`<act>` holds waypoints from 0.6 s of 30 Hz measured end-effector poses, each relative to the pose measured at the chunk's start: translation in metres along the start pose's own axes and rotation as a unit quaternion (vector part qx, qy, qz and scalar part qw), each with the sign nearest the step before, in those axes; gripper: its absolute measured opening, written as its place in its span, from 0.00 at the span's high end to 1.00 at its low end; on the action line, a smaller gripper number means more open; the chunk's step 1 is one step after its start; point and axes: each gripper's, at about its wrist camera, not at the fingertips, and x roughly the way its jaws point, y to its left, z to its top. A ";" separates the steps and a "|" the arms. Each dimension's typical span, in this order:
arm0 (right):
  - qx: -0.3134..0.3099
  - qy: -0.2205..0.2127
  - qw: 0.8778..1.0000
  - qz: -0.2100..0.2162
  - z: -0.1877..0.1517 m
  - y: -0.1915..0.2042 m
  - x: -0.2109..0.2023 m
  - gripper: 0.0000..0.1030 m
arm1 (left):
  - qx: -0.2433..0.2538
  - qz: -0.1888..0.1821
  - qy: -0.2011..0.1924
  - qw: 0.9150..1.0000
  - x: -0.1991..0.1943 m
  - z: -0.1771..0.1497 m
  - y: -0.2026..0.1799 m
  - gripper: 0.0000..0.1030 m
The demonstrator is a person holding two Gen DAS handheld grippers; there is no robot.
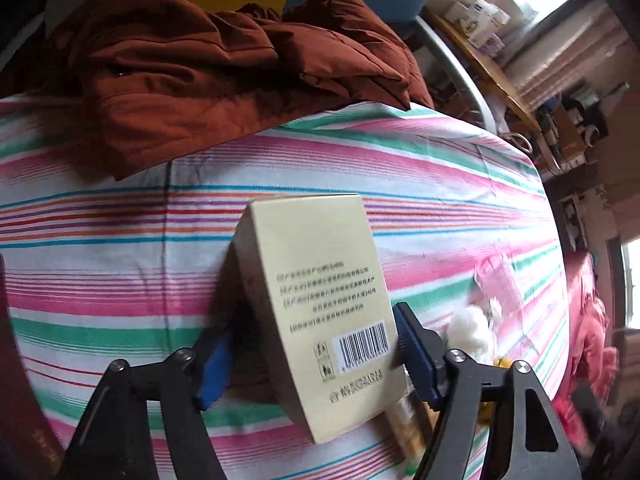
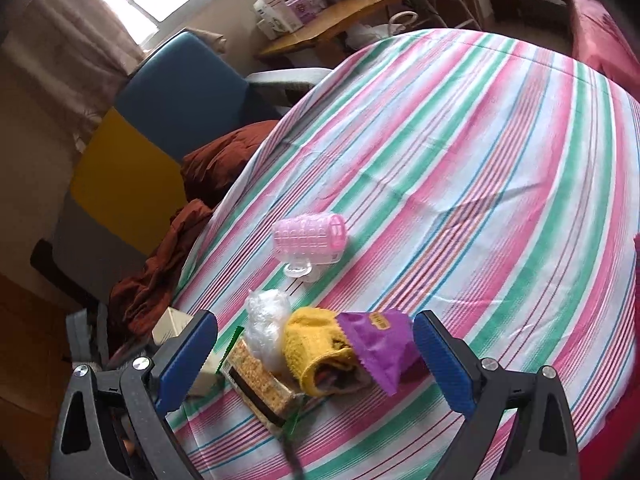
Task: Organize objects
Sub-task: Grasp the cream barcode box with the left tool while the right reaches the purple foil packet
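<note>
In the left wrist view my left gripper (image 1: 310, 356) has a cream box with a barcode (image 1: 320, 304) between its blue pads; the right pad touches the box, the left pad stands a little off it. The box is tilted above the striped bedsheet (image 1: 420, 184). In the right wrist view my right gripper (image 2: 316, 360) is open above a small pile: a purple snack packet (image 2: 376, 344), a yellow knitted cloth (image 2: 312, 344), a crumpled clear plastic wrap (image 2: 266, 320) and a snack bar pack (image 2: 260, 388). A pink hair roller (image 2: 310, 238) lies further out.
A brown jacket (image 1: 208, 76) lies at the bed's far edge. A blue and yellow chair (image 2: 160, 120) stands beside the bed. A wooden desk with boxes (image 2: 320, 24) is behind. A red quilt (image 1: 588, 320) lies at the right.
</note>
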 end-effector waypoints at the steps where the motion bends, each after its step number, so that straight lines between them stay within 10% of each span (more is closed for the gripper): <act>1: 0.006 0.000 1.000 -0.002 0.001 -0.003 0.001 0.03 | 0.004 -0.001 -0.001 1.000 -0.002 -0.003 0.001 0.32; 18: 0.054 0.010 0.998 -0.026 0.007 -0.026 0.007 0.15 | 0.122 0.053 -0.037 0.990 -0.008 -0.069 -0.015 0.50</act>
